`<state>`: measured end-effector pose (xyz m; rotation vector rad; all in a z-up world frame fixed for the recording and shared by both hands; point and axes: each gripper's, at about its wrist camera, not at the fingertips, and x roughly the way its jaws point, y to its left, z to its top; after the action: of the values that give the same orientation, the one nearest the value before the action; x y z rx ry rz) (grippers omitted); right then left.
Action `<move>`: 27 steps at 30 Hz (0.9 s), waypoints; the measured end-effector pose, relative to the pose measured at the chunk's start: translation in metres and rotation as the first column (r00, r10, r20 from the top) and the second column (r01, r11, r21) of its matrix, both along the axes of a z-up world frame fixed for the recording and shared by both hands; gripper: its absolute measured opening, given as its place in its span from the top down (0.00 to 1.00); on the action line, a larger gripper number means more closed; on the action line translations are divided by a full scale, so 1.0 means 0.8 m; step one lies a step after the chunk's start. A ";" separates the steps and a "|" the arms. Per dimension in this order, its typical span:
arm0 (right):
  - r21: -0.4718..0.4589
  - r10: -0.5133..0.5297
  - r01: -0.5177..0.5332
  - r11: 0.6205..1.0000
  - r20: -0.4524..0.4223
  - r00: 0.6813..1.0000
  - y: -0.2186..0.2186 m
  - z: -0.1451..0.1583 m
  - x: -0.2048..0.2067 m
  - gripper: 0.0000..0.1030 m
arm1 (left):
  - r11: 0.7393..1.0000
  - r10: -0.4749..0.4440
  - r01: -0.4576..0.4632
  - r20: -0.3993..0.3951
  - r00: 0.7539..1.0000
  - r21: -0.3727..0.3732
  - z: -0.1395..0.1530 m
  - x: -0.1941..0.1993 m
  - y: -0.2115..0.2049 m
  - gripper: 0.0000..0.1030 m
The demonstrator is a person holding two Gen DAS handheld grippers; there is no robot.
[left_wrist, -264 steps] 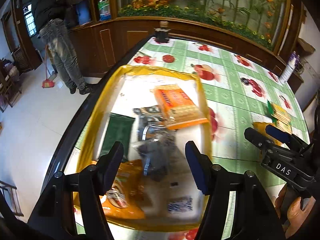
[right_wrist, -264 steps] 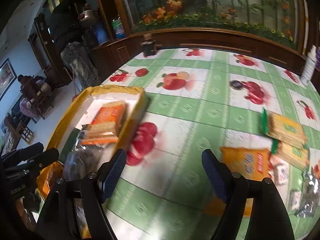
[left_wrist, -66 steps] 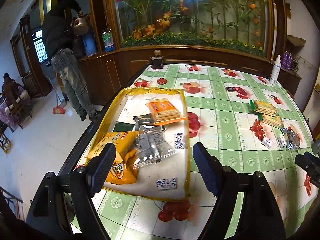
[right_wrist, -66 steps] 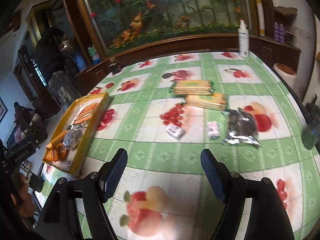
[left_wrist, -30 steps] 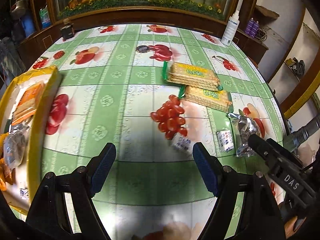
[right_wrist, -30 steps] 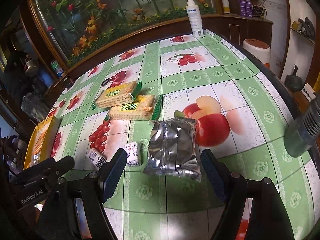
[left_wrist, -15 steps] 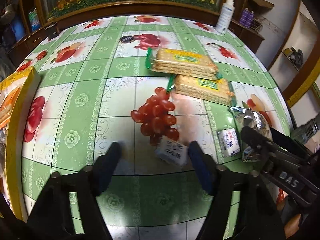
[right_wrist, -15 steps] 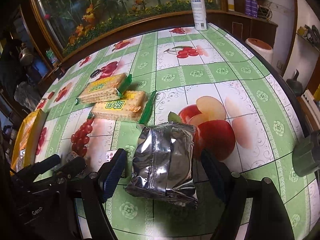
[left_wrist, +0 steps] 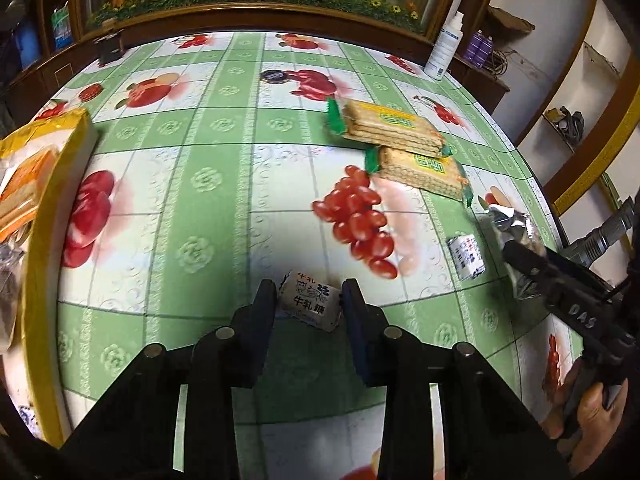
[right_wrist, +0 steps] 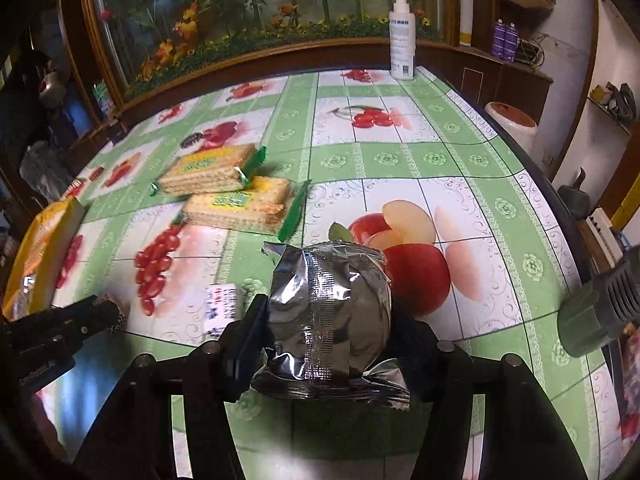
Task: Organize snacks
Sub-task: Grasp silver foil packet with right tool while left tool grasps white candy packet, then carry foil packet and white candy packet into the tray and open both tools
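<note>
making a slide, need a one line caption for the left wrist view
Left claw closing around a small white candy on the fruit-print tablecloth.

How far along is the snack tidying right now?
Partly done. The yellow tray already holds some packets, including an orange cracker pack. In hand: the left hand-held gripper is closing around a small white candy, and the right hand-held gripper is closing around a silver foil bag. Left on the tablecloth: two green-ended cracker packs and another small white candy.
</note>
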<state>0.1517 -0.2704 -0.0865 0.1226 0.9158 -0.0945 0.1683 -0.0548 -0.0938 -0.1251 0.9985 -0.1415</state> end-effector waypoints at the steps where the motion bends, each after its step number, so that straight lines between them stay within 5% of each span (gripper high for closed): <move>1: 0.007 0.001 -0.001 1.000 0.010 1.000 0.002 0.006 -0.006 0.41 | 1.000 0.003 -0.003 0.003 1.000 -0.001 0.001 -0.005 0.004 0.70; 16: 0.093 0.122 -0.132 0.987 0.100 0.987 0.080 0.058 -0.065 0.41 | 0.990 0.119 -0.127 0.123 0.985 0.063 0.056 -0.096 0.074 0.70; 27: 0.245 0.307 -0.326 0.913 0.116 0.945 0.188 0.065 -0.062 0.42 | 0.956 0.235 -0.261 0.189 0.953 0.131 0.080 -0.135 0.145 0.70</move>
<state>0.1020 -0.1200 -0.0342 0.2189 0.8593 0.3332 0.0606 0.0612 -0.0298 -0.0941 0.8101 0.1547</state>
